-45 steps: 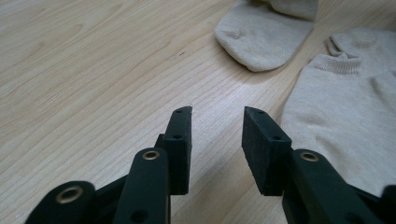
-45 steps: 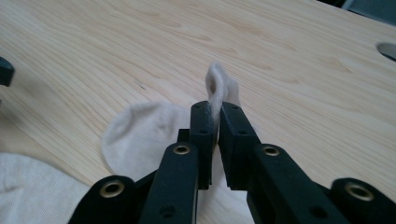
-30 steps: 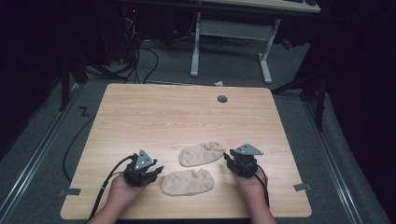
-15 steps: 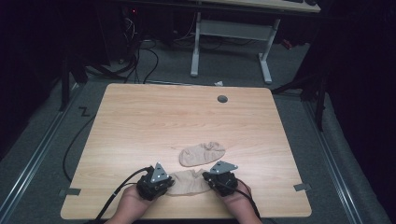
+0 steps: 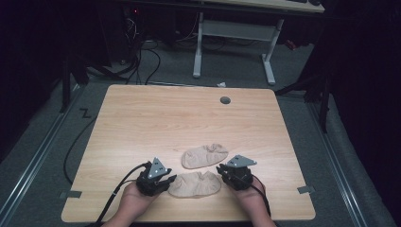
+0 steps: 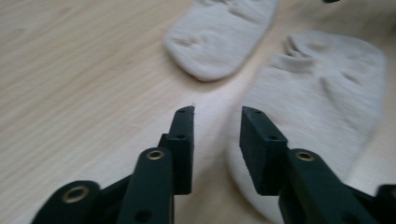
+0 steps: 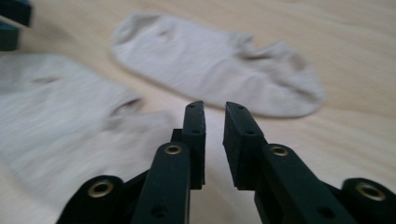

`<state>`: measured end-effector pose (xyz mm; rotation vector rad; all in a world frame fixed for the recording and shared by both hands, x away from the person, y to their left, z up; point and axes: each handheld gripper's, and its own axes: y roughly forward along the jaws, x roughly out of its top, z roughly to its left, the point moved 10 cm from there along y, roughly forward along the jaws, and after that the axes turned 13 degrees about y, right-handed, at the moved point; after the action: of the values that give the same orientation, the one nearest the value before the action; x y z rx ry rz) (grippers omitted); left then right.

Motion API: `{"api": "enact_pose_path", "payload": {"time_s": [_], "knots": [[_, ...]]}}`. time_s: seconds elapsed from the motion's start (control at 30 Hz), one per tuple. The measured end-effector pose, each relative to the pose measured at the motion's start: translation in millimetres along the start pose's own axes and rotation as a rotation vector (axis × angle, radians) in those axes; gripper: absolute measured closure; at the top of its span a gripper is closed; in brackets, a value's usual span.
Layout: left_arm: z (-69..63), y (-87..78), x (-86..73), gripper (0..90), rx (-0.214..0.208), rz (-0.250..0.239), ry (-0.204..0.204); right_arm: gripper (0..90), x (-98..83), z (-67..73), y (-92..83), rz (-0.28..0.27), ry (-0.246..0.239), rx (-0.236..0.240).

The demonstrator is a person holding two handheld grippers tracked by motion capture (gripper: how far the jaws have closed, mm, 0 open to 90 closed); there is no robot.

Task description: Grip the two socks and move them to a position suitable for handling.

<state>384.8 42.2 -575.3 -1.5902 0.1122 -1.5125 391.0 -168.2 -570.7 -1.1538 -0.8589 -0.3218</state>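
Both claws, left gripper (image 5: 166,179) and right gripper (image 5: 226,173), have just been opening, apparently nothing pinched; between them the near ankle sock (image 5: 195,184) lies lengthwise along the desk's (image 5: 142,123) front edge, one end toward each

A pale wood-grain counter (image 5: 142,123) with a round cable hole (image 5: 225,100) near its far edge stands on grey carpet (image 5: 42,142) in a dim room. Beyond the far edge, a white desk frame (image 5: 234,38) and tangled cables (image 5: 142,52) sit in shadow.
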Motion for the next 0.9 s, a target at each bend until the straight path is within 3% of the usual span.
{"api": "enact_pose_path", "payload": {"time_s": [0.1,0.23,0.3,0.4,0.47,0.53,0.63,0.77,0.9], "knots": [[14.6,9.8,5.2,57.7,0.035,-0.002,-0.027,73.7,15.0,-16.0,5.9,-0.031,0.047,-0.023],[23.9,31.7,17.1,54.4,0.034,-0.003,-0.064,69.7,31.7,-39.2,21.1,-0.052,0.091,-0.085],[26.7,46.2,22.1,52.6,0.025,0.003,-0.084,67.7,35.6,-48.8,28.0,-0.049,0.119,-0.096],[27.5,59.2,27.6,51.0,0.024,0.004,-0.093,65.8,38.5,-58.6,39.8,-0.046,0.165,-0.073],[25.7,65.3,28.9,51.7,0.011,0.008,-0.106,64.8,34.3,-59.4,47.4,-0.021,0.176,-0.055],[23.7,70.5,27.2,54.2,0.009,0.024,-0.111,64.2,29.1,-57.8,52.5,0.005,0.156,-0.063],[23.9,72.3,27.6,58.2,0.018,0.016,-0.126,63.7,27.1,-55.3,54.4,0.013,0.144,-0.07],[22.7,71.0,25.9,65.7,0.041,0.011,-0.104,64.2,24.6,-52.9,56.3,0.02,0.121,-0.077],[22.7,69.8,24.8,73.6,0.043,0.009,-0.114,68.6,23.6,-49.9,56.2,0.022,0.111,-0.07]]}}
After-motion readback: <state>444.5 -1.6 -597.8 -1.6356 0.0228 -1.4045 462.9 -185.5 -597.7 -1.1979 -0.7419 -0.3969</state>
